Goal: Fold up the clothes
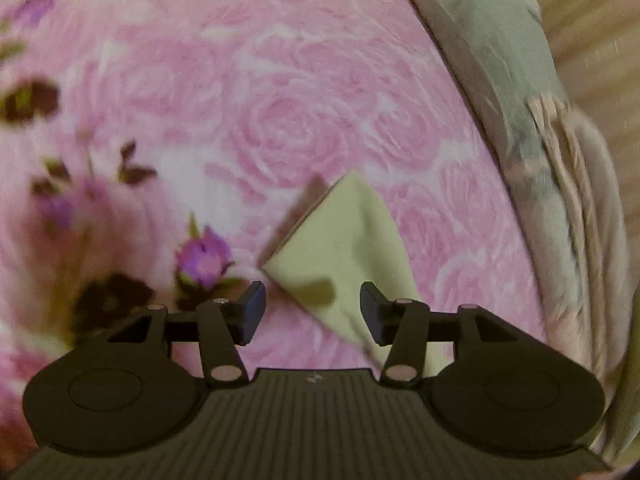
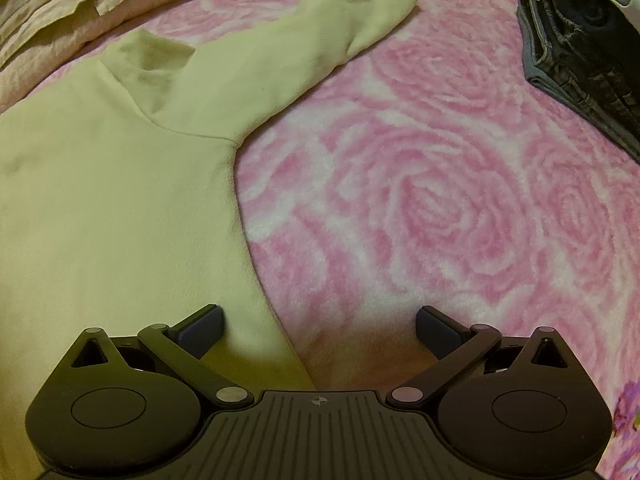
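Note:
A pale cream long-sleeved top point(image 2: 120, 208) lies flat on a pink rose-patterned blanket point(image 2: 420, 200), its sleeve point(image 2: 320, 40) stretched toward the far end. My right gripper point(image 2: 320, 330) is open and empty, low over the top's right edge; the left fingertip point(image 2: 204, 330) is over the cloth, the right one over the blanket. In the left wrist view a pointed corner of the cream top point(image 1: 344, 248) lies on the blanket point(image 1: 280, 100). My left gripper point(image 1: 312, 312) is open, its jaws on either side of that corner, holding nothing.
A stack of folded dark jeans point(image 2: 580, 52) sits at the far right. Crumpled beige bedding point(image 2: 60, 8) lies at the far left. In the left wrist view a grey-green and beige quilt point(image 1: 520, 120) runs along the bed's right side, with purple flower prints point(image 1: 204, 256) at the left.

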Demonstrator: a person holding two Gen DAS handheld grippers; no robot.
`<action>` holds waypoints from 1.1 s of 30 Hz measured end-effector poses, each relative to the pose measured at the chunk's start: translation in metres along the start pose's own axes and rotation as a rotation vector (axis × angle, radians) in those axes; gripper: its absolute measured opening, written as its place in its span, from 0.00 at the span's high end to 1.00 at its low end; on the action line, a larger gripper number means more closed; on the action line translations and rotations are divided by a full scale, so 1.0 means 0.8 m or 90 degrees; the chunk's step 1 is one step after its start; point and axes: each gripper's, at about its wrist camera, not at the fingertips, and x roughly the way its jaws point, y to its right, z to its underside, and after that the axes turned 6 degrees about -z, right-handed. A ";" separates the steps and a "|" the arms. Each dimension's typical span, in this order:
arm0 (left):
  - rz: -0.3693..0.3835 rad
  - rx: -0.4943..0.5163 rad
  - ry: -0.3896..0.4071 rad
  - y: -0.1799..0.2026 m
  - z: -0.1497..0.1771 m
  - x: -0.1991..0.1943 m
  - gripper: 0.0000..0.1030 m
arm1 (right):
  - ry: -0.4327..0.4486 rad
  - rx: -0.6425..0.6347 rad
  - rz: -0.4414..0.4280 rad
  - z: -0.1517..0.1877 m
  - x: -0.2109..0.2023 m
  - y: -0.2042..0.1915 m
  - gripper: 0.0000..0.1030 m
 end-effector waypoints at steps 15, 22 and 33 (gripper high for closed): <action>-0.039 0.317 0.073 0.055 -0.027 -0.079 0.98 | 0.011 0.005 0.004 0.001 0.001 -0.003 0.00; -0.209 0.396 0.078 0.035 0.061 0.002 0.89 | -0.004 -0.005 -0.011 0.002 -0.007 0.000 0.00; -0.024 0.358 -0.029 0.114 0.195 -0.059 0.88 | -0.004 0.002 -0.041 0.003 -0.037 0.070 0.01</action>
